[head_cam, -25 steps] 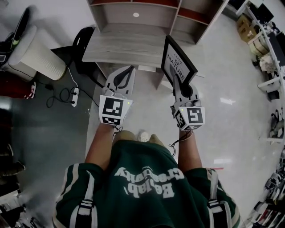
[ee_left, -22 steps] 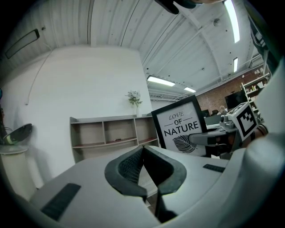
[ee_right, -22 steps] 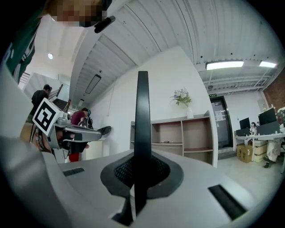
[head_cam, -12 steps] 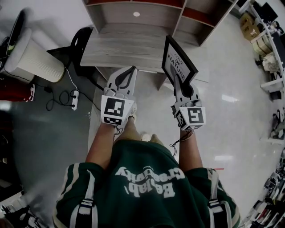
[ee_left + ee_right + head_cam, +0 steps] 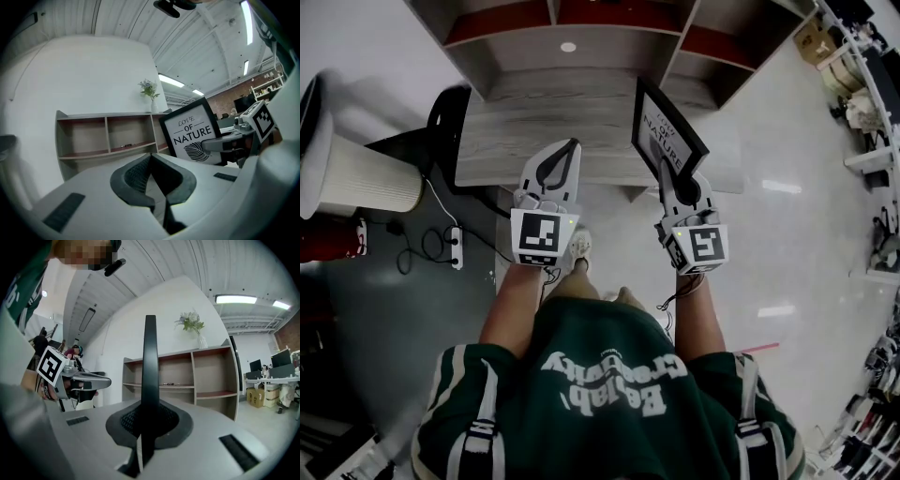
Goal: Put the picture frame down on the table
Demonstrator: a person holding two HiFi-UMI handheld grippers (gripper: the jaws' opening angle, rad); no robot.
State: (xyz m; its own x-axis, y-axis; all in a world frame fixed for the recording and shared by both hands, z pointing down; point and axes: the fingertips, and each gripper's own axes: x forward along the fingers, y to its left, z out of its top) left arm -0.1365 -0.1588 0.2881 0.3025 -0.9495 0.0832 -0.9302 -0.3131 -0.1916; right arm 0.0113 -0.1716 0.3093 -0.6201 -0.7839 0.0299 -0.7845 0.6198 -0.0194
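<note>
The black picture frame (image 5: pixel 667 129), with a white print reading "LOVE OF NATURE", stands upright in my right gripper (image 5: pixel 665 169), which is shut on its lower edge. It hangs above the right part of the grey wooden table (image 5: pixel 544 108). In the right gripper view the frame (image 5: pixel 150 357) shows edge-on between the jaws of the right gripper (image 5: pixel 148 405). My left gripper (image 5: pixel 573 146) is shut on nothing over the table's front edge, to the left of the frame. From the left gripper (image 5: pixel 150 157) the frame's face (image 5: pixel 191 133) shows at the right.
A shelf unit (image 5: pixel 572 33) with red-brown boards stands behind the table; a vase of flowers (image 5: pixel 150 92) is on its top. A white ribbed cylinder (image 5: pixel 356 178), a black stand (image 5: pixel 450 117) and a power strip with cables (image 5: pixel 455 246) are on the floor at left.
The table and shelf unit have come nearer and lower in the head view. Both grippers now reach over the table's front edge. The frame stays upright in the right gripper.
</note>
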